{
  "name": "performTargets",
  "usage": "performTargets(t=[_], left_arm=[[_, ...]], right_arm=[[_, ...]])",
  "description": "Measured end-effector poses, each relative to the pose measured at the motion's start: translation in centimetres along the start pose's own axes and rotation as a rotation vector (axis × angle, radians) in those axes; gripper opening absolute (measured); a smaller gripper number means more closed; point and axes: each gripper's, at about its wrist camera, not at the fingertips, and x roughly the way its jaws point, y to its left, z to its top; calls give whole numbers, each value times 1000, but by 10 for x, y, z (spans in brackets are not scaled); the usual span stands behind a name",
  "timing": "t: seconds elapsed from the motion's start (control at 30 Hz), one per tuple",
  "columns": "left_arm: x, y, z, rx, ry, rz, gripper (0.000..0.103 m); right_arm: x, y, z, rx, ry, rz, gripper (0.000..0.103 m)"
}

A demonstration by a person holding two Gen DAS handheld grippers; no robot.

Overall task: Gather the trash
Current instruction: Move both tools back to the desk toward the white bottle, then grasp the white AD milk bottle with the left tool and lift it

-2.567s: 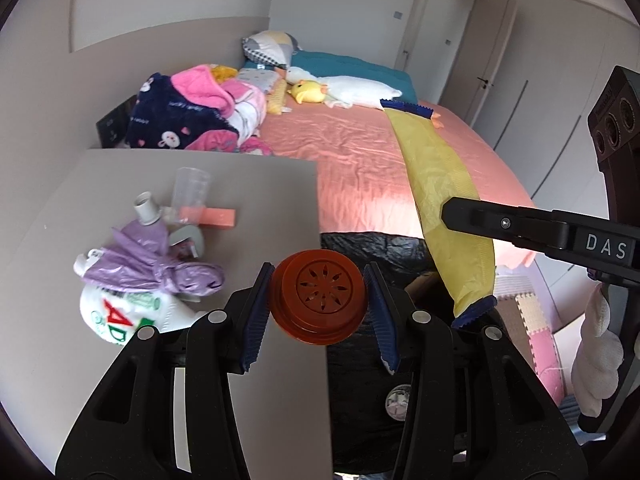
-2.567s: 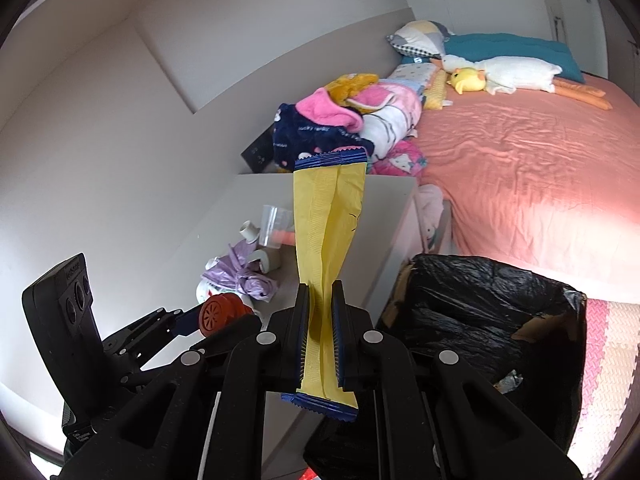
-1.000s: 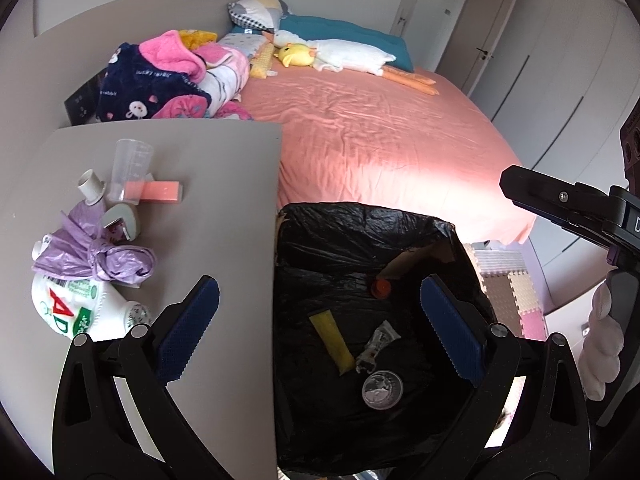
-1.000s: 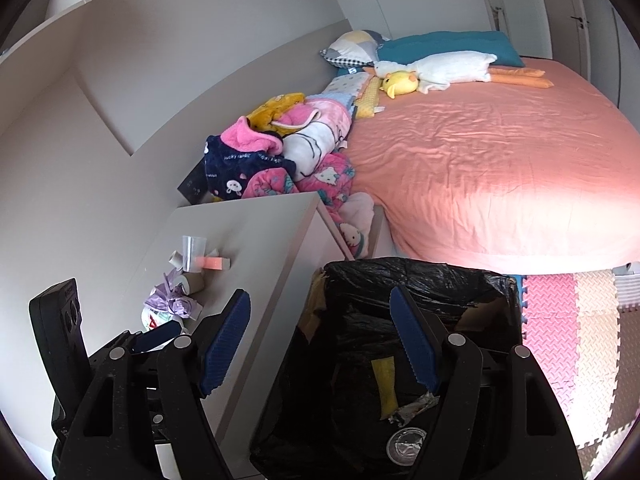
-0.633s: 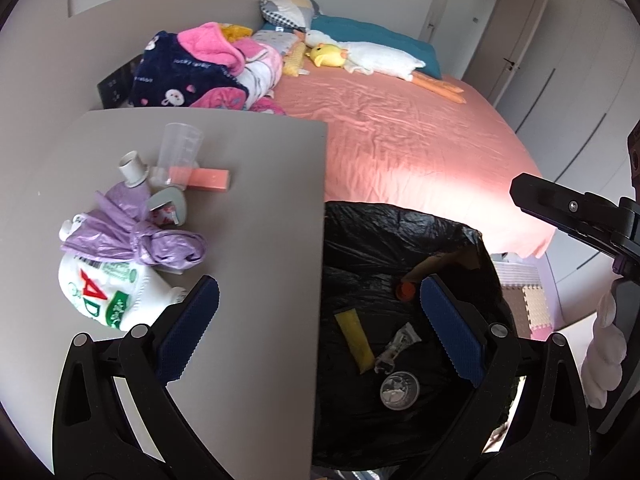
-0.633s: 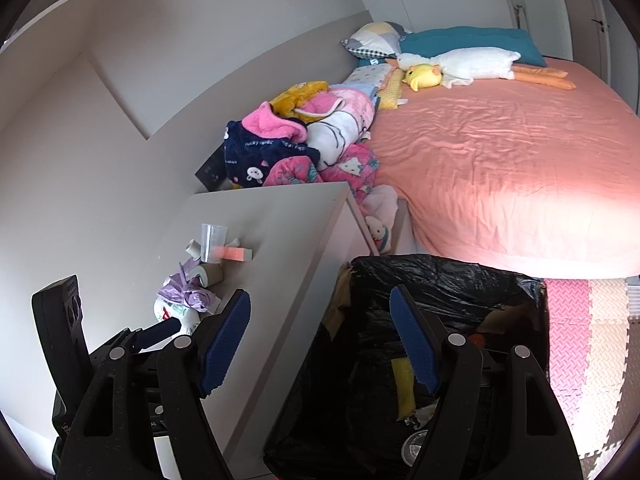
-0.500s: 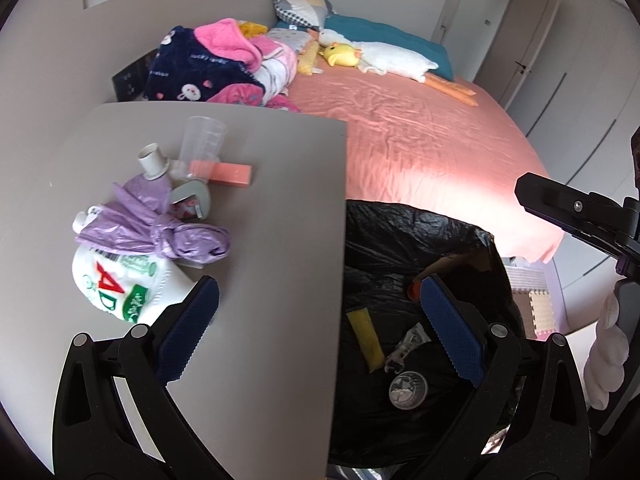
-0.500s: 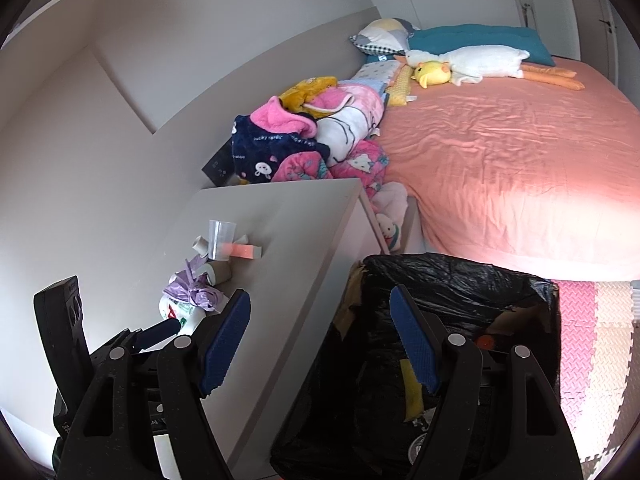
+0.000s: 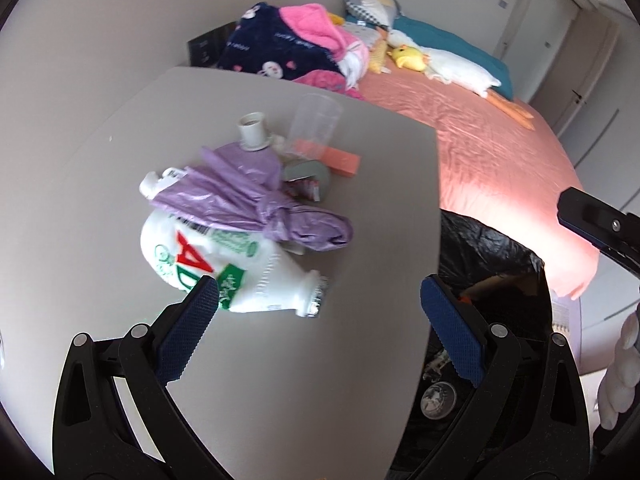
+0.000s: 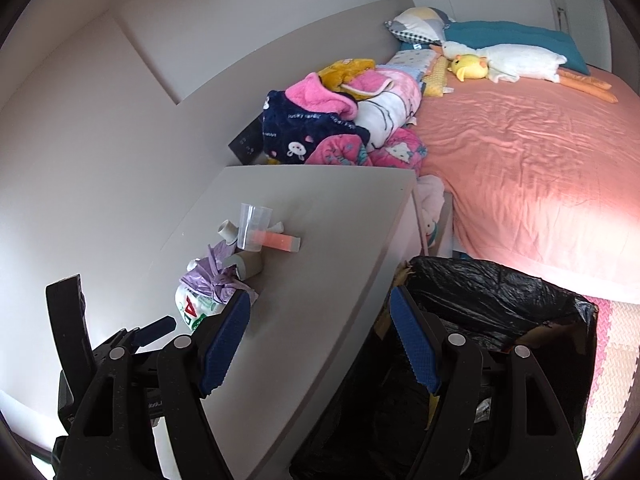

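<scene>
Left gripper (image 9: 320,328): jaws spread wide, nothing between the ribbed blue pads, aimed down over the near edge of the desk (image 9: 280,380), one pad just short of the white plastic bottle (image 9: 224,268). Right gripper (image 10: 320,344): likewise wide and empty, straddling the desk's right edge with the bin (image 10: 500,304) below. Probably both freed and lined up for another pick.

Remaining trash bunched toward the desk's left edge, well clear of the far corners: the bottle lying on its side, soft-walled and dented, printed in red and green, threaded neck uncapped and pointing to the near edge; across it a knotted purple plastic bag (image 9: 256,208), thin, crinkled, glossy. Beyond these, toward the middle: a short grey tube piece (image 9: 253,131) standing upright, a clear tapered cup (image 9: 316,128) also upright, a flat coral-pink box (image 9: 336,158) lying just behind the cup, a round grey lid-like piece (image 9: 310,172) tilted over a small wrapper.

Black-lined bin tight against the desk's right edge, presumably so that pieces drop straight in; liner wrinkled and shiny, some trash dimly visible at the bottom. Bottle likely easy to crush under the pads; bag slippery, best taken at the knot.
</scene>
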Motion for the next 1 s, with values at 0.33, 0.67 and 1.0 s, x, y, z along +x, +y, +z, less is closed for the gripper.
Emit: performTargets(t=[0.33, 0.67, 1.0], left_arm=[[20, 33, 6, -85, 41, 53, 97], [42, 53, 7, -124, 99, 97, 97], [54, 76, 7, -173, 126, 112, 97]], right_arm=[[25, 16, 11, -27, 36, 23, 73], [50, 29, 24, -44, 67, 32, 73], [90, 46, 32, -69, 115, 50, 73]])
